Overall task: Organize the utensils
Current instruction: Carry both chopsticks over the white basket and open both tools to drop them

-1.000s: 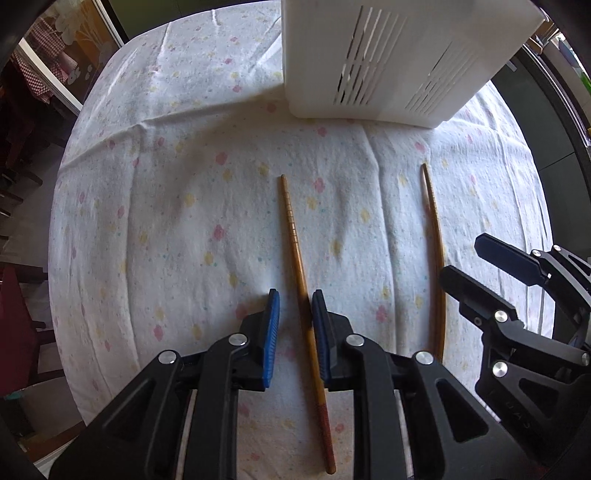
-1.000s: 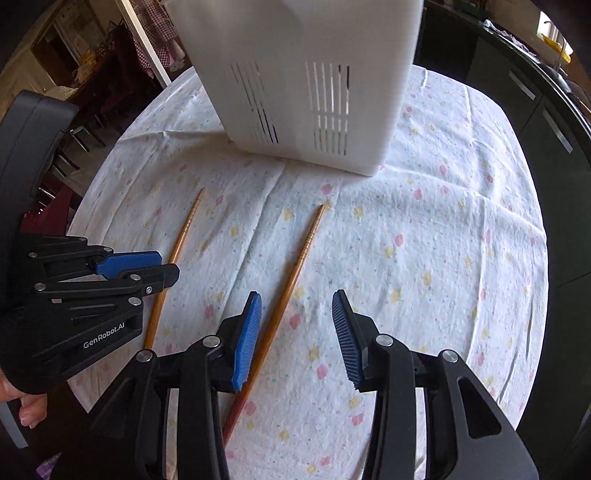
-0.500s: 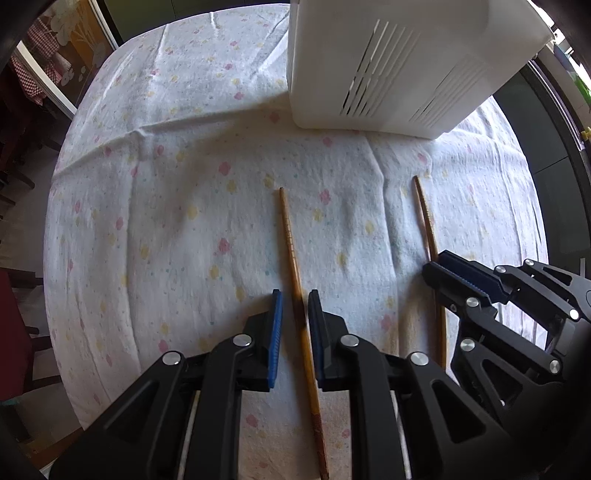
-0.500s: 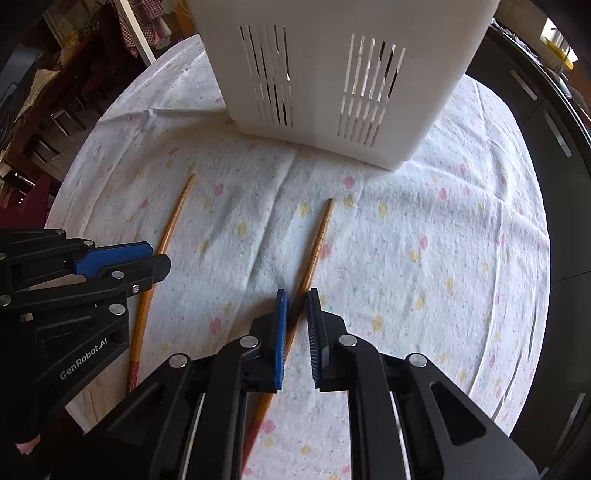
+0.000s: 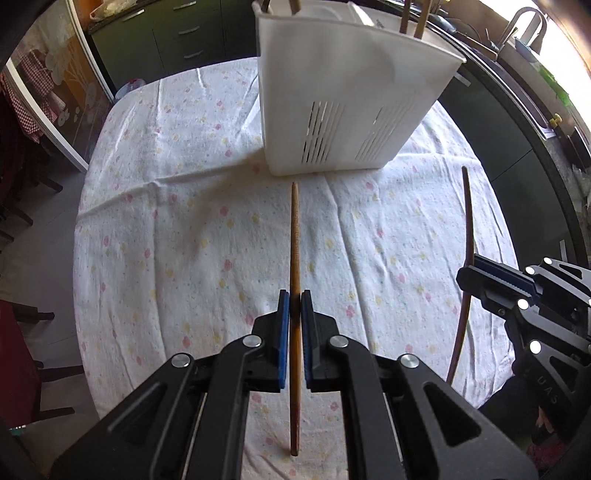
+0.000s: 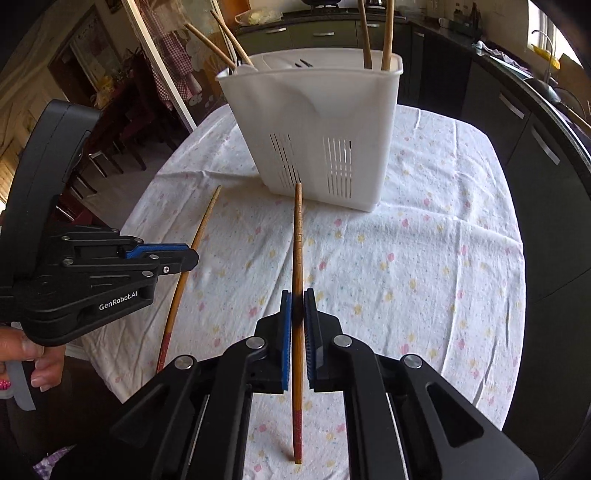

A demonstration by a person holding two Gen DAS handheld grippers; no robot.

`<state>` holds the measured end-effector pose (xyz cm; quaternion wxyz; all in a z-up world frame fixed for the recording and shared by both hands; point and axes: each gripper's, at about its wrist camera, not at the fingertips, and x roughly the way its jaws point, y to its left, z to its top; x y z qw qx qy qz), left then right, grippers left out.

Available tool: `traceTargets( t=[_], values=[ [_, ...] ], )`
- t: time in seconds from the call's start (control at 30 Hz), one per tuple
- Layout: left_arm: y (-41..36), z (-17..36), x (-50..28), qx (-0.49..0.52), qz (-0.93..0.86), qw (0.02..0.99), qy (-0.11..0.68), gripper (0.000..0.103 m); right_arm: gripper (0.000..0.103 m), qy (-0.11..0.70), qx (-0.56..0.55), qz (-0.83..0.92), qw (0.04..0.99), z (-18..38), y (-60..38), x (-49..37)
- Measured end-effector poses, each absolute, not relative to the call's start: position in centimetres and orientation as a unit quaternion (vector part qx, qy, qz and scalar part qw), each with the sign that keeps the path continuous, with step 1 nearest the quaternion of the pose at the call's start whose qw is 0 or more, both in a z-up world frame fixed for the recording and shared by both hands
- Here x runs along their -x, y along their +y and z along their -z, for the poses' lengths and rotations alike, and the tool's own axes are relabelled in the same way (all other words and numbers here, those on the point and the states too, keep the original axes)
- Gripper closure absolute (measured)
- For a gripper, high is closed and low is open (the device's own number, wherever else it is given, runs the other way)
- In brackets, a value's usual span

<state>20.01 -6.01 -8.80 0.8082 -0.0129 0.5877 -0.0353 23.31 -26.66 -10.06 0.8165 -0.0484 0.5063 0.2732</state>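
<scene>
Jaws of left gripper (image 5: 294, 299) pinch chopstick (image 5: 294, 258) at mid-length, lifted off flowered tablecloth (image 5: 177, 236), tip aimed at white slotted caddy (image 5: 343, 110). Right gripper (image 5: 476, 275) at right edge holds second chopstick (image 5: 468, 221).

Right wrist view: right gripper (image 6: 297, 299) jaws clamp own chopstick (image 6: 297, 236), raised, pointing toward caddy (image 6: 317, 122). Left gripper (image 6: 173, 254) grips other chopstick (image 6: 205, 221). Several utensils (image 6: 386, 33) stand inside caddy.

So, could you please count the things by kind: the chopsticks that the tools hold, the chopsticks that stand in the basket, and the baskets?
Chopsticks held in a tool: 2, one in the left tool, one in the right tool
Chopsticks standing in the basket: 4, two at its left end, two at its right end
White baskets: 1
Total: 7
</scene>
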Motion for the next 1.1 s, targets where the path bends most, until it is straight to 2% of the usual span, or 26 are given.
traceTargets(
  t=[0.5, 0.8, 1.1],
  values=[
    [-8.2, 3.1, -15.6, -0.019, 0.068, 0.849, 0.523, 0.097, 0.096, 0.45, 0.023, -0.284, 0.846, 5.0, -30.1, -19.8],
    [-8.2, -0.1, -15.4, -0.017, 0.08, 0.867, 0.491, 0.097, 0.096, 0.406, 0.015, -0.292, 0.866, 0.3, -30.6, -18.8],
    [-8.6, -6.0, -17.0, -0.022, 0.093, 0.894, 0.437, 0.097, 0.096, 0.363, 0.024, -0.295, 0.884, -5.0, -30.0, -19.7]
  ],
)
